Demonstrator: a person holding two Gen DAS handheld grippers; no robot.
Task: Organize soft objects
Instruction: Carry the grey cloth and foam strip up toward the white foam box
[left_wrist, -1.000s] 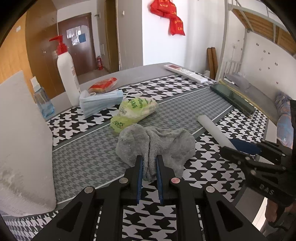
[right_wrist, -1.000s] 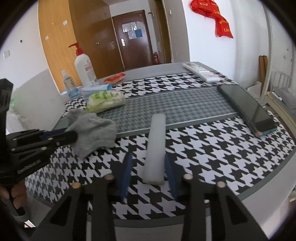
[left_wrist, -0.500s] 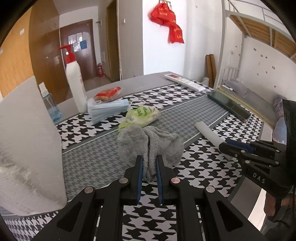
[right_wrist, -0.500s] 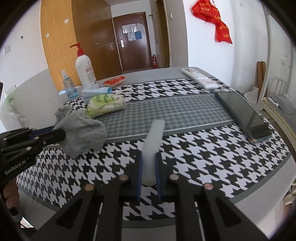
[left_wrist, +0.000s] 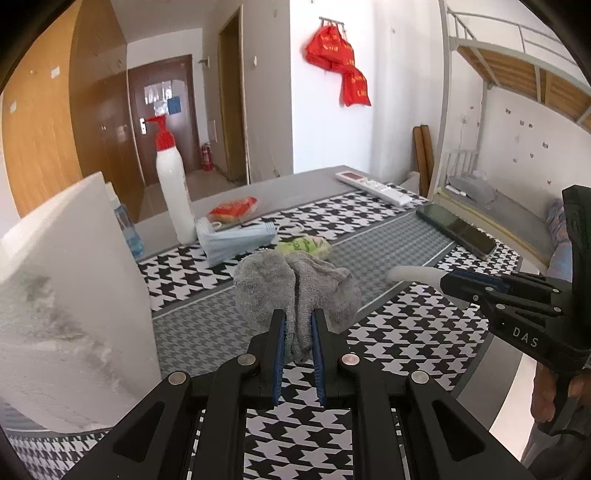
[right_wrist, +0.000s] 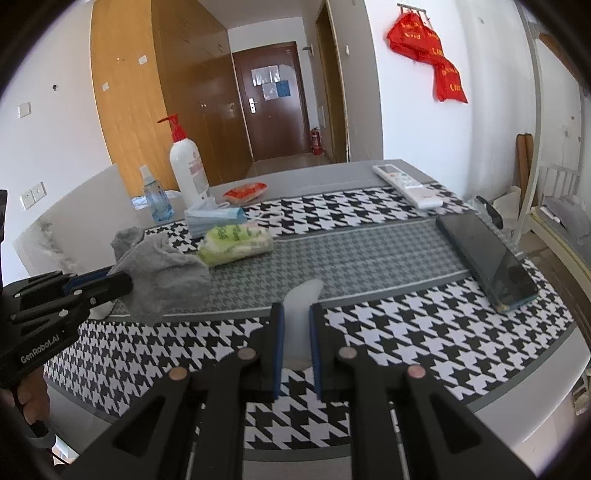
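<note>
Both tongs, left (left_wrist: 297, 325) and right (right_wrist: 296, 321), angle downward, jaws clamped.

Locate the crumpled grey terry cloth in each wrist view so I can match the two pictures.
Left wrist view: the crumpled grey terry cloth sits at centre, pinched in the left claw.
Right wrist view: the cloth hangs at left of centre, off the table.
Shared landmark: the white pump bottle with a red top, standing upright at the table's far left.
</note>
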